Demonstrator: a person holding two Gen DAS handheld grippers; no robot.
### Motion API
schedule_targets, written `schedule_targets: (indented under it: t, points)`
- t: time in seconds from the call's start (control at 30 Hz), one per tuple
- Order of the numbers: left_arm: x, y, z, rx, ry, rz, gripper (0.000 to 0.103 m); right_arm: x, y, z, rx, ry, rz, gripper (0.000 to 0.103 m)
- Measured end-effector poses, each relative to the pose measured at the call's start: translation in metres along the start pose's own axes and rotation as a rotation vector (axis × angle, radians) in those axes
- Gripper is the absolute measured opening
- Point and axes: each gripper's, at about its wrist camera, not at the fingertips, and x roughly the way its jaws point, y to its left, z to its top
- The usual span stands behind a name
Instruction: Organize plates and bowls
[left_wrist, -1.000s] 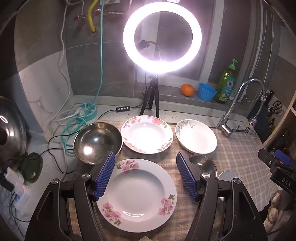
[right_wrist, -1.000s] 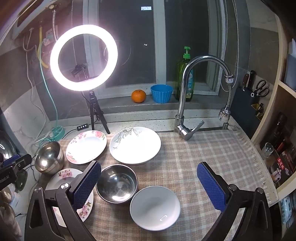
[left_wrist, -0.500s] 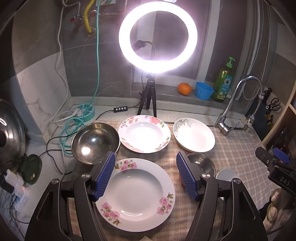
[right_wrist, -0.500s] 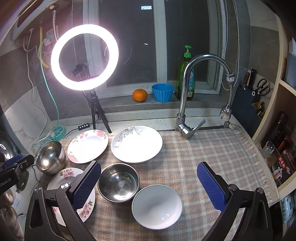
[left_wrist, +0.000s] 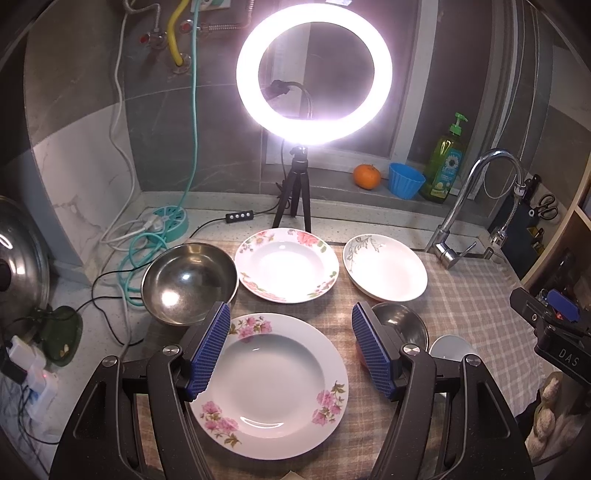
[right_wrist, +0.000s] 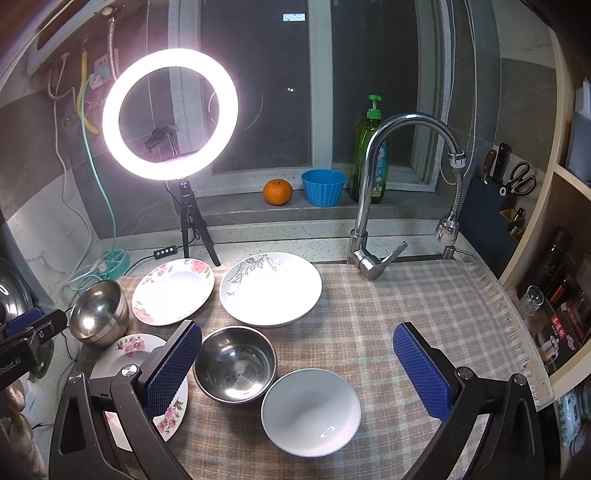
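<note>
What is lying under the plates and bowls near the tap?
A beige checked cloth lies under the leaf-pattern plate, the small steel bowl and the white bowl. The surface beneath the cloth is covered, so it cannot be seen.

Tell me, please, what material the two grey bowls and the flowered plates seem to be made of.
The two grey bowls look like polished stainless steel: mirror reflections and bright glints inside. The flowered plates look like glazed ceramic or porcelain: glossy white with printed pink flowers. Melamine cannot be excluded.
</note>
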Motion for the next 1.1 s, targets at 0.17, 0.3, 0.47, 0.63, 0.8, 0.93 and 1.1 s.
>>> schedule_targets:
  t: [0.17,0.3,0.47,0.63,0.8,0.93,1.1]
  points:
    - [-0.0005,-0.0014,-0.002,0.005,-0.002,-0.001,0.068,-0.0021,0.0016,-0.0002,-0.01,-0.004,-0.01,0.102]
    - [-0.0008,-0.0027,-0.0031,0.01,-0.003,-0.002,0.068,-0.0021,0.0007,-0.0014,-0.008,-0.003,-0.012,0.102]
    - [-0.002,-0.0036,-0.0038,0.01,-0.004,-0.003,0.068,-0.0028,-0.0019,-0.0012,-0.002,0.0,-0.016,0.102]
    - [-0.0026,-0.0036,-0.0032,0.012,-0.004,-0.005,0.068,-0.0035,-0.0026,-0.0016,-0.003,0.0,-0.015,0.102]
    - [-0.0029,-0.0041,-0.0033,0.012,-0.005,-0.004,0.068,-0.0034,-0.0023,-0.0017,0.0,0.0,-0.015,0.102]
    - [-0.0034,-0.0049,-0.0027,0.012,-0.005,-0.003,0.068,-0.0035,-0.0024,-0.0018,-0.001,-0.001,-0.015,0.102]
    - [-0.0035,-0.0056,-0.0027,0.015,-0.005,-0.005,0.068,-0.0034,-0.002,-0.0017,-0.002,0.001,-0.016,0.102]
